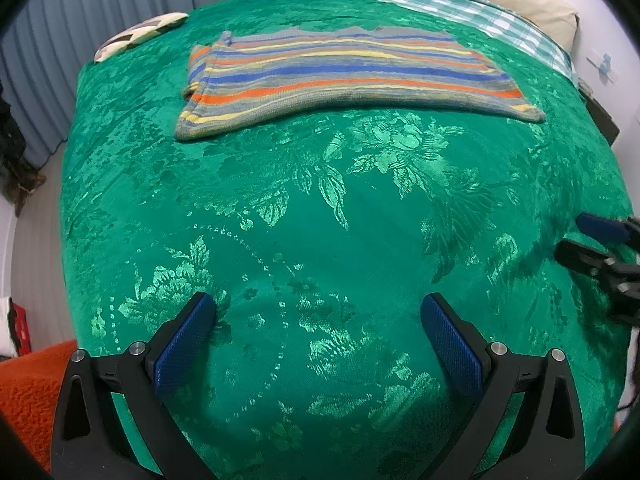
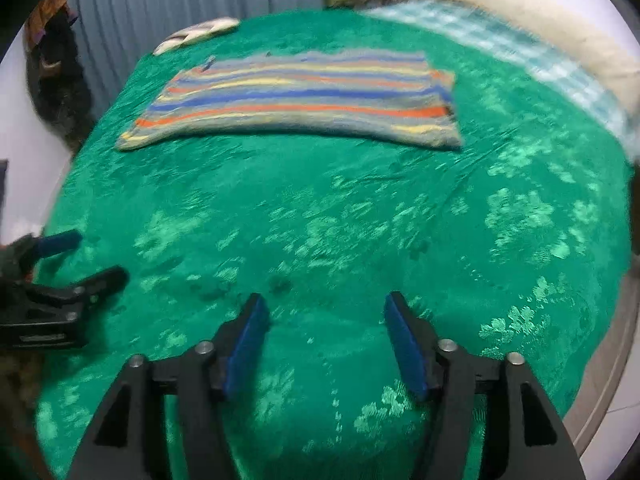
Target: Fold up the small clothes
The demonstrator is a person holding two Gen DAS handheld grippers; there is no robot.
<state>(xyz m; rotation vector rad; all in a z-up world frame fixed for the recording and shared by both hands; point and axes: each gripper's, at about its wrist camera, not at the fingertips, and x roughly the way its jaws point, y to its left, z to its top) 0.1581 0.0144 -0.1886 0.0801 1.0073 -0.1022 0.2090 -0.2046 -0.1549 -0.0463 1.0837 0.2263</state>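
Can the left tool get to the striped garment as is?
Probably yes. The left tool is open, holding nothing, and only bare green bedspread lies between it and the striped garment.

striped knit garment (image 1: 344, 76) (image 2: 304, 98), folded into flat strip, lying crosswise on far bed area.

striped garment (image 2: 296, 96) flat on green bedspread (image 2: 360, 220), well beyond spread hand-held gripper (image 2: 324, 312)

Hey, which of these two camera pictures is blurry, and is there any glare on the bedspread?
Left wrist view: sharp; the striped garment shows crisp lines, and the green bedspread glints on its shiny floral pattern. Right wrist view: smeared throughout, as if by motion; the glints become soft pale blotches. Both bulge with fisheye distortion.
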